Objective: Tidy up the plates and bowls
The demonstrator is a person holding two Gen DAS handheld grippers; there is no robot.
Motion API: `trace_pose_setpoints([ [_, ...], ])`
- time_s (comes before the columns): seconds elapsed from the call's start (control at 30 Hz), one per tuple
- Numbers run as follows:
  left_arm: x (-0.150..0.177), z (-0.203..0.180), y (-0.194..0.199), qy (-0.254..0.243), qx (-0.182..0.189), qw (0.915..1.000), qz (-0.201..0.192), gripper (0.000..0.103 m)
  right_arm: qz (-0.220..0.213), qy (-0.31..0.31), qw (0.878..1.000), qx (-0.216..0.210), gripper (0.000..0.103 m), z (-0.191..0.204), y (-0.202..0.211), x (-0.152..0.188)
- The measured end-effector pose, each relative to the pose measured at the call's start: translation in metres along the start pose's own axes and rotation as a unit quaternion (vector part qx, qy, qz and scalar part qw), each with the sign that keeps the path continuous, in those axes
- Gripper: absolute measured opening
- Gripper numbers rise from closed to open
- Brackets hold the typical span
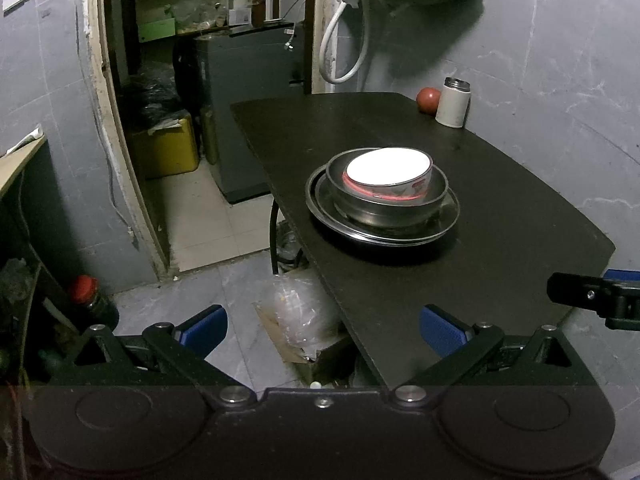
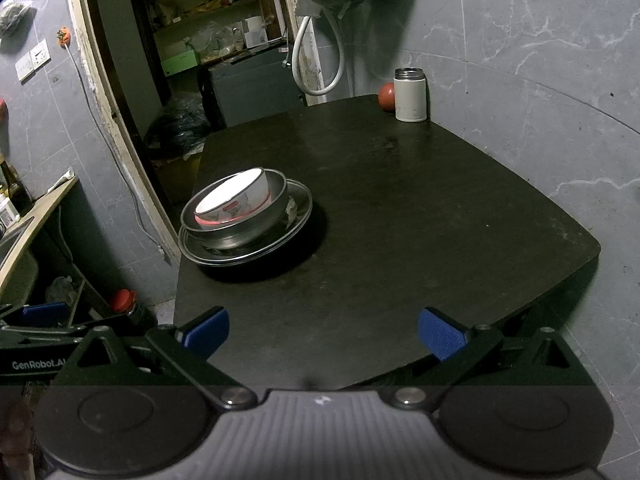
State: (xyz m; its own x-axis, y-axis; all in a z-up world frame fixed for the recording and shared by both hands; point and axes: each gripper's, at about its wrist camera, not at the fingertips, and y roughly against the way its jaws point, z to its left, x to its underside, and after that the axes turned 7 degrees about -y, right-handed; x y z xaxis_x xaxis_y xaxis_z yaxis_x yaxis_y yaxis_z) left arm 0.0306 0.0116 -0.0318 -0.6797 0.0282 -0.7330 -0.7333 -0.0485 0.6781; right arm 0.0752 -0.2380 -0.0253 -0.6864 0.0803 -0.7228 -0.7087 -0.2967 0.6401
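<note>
A white bowl with red markings (image 1: 390, 176) (image 2: 232, 202) sits inside a steel bowl (image 1: 384, 204) (image 2: 256, 224), which rests on stacked steel plates (image 1: 448, 224) (image 2: 300, 208) on the dark table (image 1: 500, 208) (image 2: 400, 200). My left gripper (image 1: 322, 332) is open and empty, held back from the table's near left edge. My right gripper (image 2: 322, 332) is open and empty over the table's near edge, right of the stack. Part of the right gripper (image 1: 592, 294) shows in the left wrist view, and part of the left gripper (image 2: 44, 320) in the right wrist view.
A white canister (image 1: 453, 102) (image 2: 410, 96) and a red tomato (image 1: 428, 100) (image 2: 387, 97) stand at the table's far corner by the wall. Left of the table are a doorway, a grey cabinet (image 1: 244, 112), a yellow jug (image 1: 168, 148), a red-capped bottle (image 1: 86, 294) and a plastic bag (image 1: 296, 312) on the floor.
</note>
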Motion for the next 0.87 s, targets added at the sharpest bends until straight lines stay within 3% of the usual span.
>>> trace_pose_setpoints([
  [0.87, -0.0003, 0.0026, -0.0010, -0.005, 0.007, 1.0000, -0.002, 0.102, 0.001, 0.000, 1.000, 0.001, 0.103, -0.0022, -0.0003, -0.0016],
])
